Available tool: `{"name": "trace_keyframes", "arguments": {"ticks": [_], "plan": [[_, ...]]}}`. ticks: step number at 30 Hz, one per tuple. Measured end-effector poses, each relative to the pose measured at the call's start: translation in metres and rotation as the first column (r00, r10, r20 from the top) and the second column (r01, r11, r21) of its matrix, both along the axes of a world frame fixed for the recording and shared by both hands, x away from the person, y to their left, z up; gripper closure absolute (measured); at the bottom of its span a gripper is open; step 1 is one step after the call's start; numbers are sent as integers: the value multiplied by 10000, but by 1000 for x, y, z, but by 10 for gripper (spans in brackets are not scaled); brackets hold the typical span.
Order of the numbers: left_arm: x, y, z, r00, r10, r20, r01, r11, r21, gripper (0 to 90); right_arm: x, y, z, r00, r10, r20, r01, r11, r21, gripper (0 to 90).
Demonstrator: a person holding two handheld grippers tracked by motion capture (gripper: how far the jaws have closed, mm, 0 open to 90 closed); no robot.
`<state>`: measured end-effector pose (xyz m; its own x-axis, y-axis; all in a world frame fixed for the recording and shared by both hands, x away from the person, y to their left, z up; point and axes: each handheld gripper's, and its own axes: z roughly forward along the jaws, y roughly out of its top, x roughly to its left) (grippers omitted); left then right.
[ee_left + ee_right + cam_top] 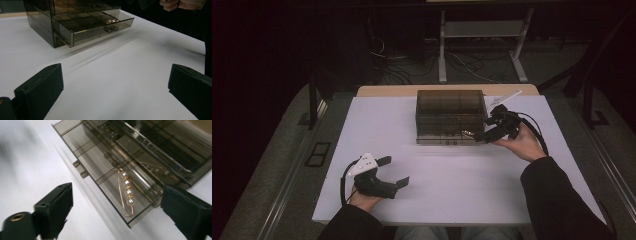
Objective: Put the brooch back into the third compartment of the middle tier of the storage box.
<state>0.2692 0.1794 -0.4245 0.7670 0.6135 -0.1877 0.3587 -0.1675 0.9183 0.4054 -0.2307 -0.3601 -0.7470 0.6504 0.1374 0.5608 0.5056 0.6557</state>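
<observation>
A smoky see-through drawer box (pixel 450 116) stands at the back middle of the white table (pixel 452 190). Its bottom drawer (pixel 100 162) is pulled out a little toward me. A gold pin with several pearls (pixel 127 192) lies flat in the compartment at the drawer's right end, and shows as a small bright speck (pixel 468 133) in the high view. My right gripper (pixel 484 129) hovers at that end of the drawer, open, jaws either side of the pin and clear of it. My left gripper (pixel 394 171) rests at the front left, open and empty, facing the box (pixel 62 22).
The drawer front carries a small handle (pixel 110 28). The wooden table edge (pixel 387 90) shows behind the white sheet. Beyond it, a metal frame (pixel 443 50) and loose cables (pixel 472 67) lie on the dark floor. Bare white surface stretches between the two grippers.
</observation>
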Motion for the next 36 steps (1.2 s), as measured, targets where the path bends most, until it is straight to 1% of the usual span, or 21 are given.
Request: {"name": "trace_keyframes", "arguments": {"ticks": [1, 4, 10, 11, 16, 22, 24, 26, 31, 34, 36], "plan": [[0, 0, 0, 10000, 2, 2, -2, 10000, -2, 0, -1, -2, -1, 10000, -59, -49, 60, 10000, 39, 1], [0, 0, 0, 10000, 9, -3, -9, 10000, -4, 0, -6, -6, 0, 9997, -210, -133, 212, 9996, 207, 3], [0, 0, 0, 10000, 19, -20, -19, 10000, -11, 0, -18, -13, 2, 9994, -339, -120, 344, 9985, 433, 3], [0, 0, 0, 10000, 19, -22, -19, 10000, -12, 0, -20, -14, 2, 9993, -358, -85, 362, 9986, 396, 3], [0, 0, 0, 10000, 28, -29, -28, 10000, -10, 0, -29, -18, 3, 9989, -446, -122, 451, 9978, 481, 3], [-1, 0, 0, 10000, 45, -41, -45, 10000, -15, 0, -39, -24, 5, 9988, -495, -53, 497, 9971, 578, 3], [-1, 0, 0, 10000, 49, -55, -49, 10000, -26, 0, -43, -25, 5, 9986, -525, -101, 531, 9968, 591, 3], [-1, 0, 0, 10000, 35, -56, -35, 10000, 11, 0, -47, -26, 4, 9984, -552, -116, 558, 9970, 535, 3], [-1, 0, 0, 10000, 29, -49, -29, 10000, 21, 0, -56, -32, -1, 9980, -632, -70, 635, 9963, 573, 3], [-1, 0, 0, 10000, 43, -54, -43, 10000, 14, 0, -61, -35, -3, 9971, -748, -169, 759, 9944, 742, 3], [-1, 0, 0, 10000, 52, -61, -52, 10000, 15, 0, -64, -38, -5, 9970, -768, -119, 775, 9940, 775, 3]]}}
